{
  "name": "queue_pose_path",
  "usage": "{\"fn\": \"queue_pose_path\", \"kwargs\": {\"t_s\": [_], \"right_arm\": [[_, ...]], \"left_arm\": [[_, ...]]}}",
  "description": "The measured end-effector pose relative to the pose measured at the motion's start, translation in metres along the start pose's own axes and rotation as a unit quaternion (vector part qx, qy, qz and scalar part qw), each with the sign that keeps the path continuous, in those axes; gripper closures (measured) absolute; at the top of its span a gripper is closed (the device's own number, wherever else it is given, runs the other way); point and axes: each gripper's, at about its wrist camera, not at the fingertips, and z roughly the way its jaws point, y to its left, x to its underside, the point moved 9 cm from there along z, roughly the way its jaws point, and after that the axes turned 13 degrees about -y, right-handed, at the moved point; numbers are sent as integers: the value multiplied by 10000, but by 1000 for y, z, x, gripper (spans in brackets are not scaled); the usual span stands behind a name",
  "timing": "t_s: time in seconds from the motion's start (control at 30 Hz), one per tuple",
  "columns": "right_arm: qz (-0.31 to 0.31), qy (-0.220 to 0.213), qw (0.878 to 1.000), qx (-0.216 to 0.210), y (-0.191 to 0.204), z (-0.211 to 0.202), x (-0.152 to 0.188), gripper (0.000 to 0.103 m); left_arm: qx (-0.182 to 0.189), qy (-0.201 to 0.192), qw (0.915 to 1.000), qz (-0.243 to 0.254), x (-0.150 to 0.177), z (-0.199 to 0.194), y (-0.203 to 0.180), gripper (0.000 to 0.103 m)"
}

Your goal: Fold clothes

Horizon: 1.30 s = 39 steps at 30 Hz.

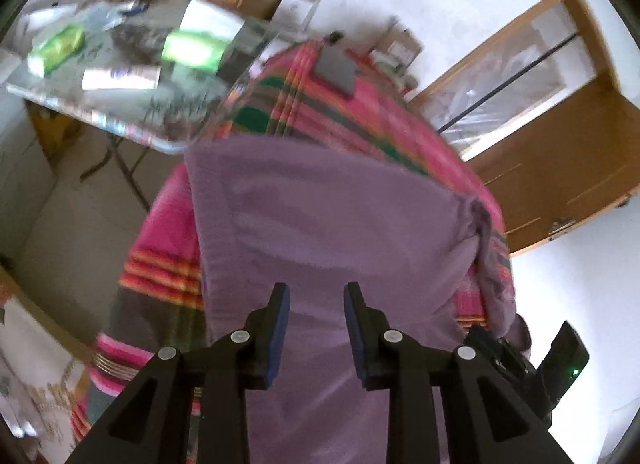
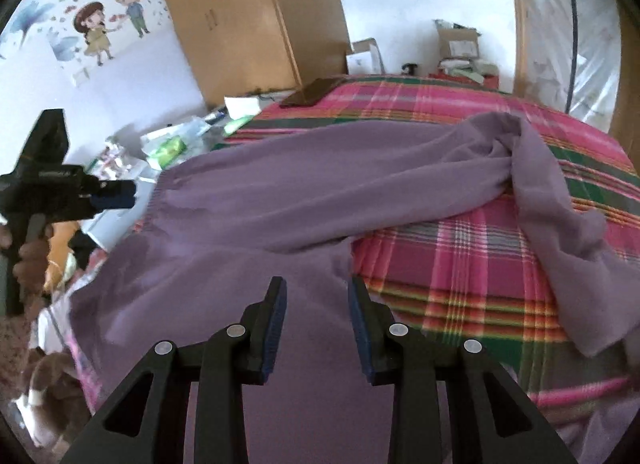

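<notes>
Both grippers, left gripper (image 1: 316,296) and right gripper (image 2: 317,290), are being held part-open and empty above the purple garment (image 2: 256,200), judged soft, light, limp, best pinched at its twisted sleeve (image 2: 532,168) beside the garment body.

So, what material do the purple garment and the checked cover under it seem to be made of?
The purple garment looks like a soft, matt knit, perhaps fleece or jersey: it drapes in rounded folds with no shine. The checked cover seems a woven cloth, probably cotton, since its pink, green and orange stripes cross in a flat plaid. The blur leaves the fibres open.

Purple garment (image 2: 280,200) spread on bed
</notes>
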Motion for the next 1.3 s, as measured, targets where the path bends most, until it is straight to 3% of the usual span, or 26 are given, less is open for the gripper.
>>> {"fn": "queue_pose_path", "kwargs": {"t_s": [0.2,0.3,0.4,0.57,0.83,0.97,1.03,1.3], "right_arm": [[-109,278,9995,69,-9,25,9,77],[-32,443,9990,36,-14,32,16,97],[-72,401,9990,-167,-7,23,18,100],[164,267,9969,-728,10,-9,22,100],[198,391,9974,-564,9,-7,23,97],[380,234,9977,-518,1,-19,18,94],[494,33,9983,-313,-13,-34,13,87],[869,-590,9928,577,-80,-114,15,79]], "left_arm": [[-93,222,9997,-86,14,20,0,74],[-170,275,9994,-110,15,27,5,74],[-216,276,9992,-172,16,29,9,74],[-150,243,9991,-300,15,27,17,74],[-215,191,9991,-317,16,26,17,74],[-279,156,9991,-263,18,20,16,74],[-269,140,9993,-227,21,14,15,74],[42,-12,10000,-73,39,-13,-9,74]]}}
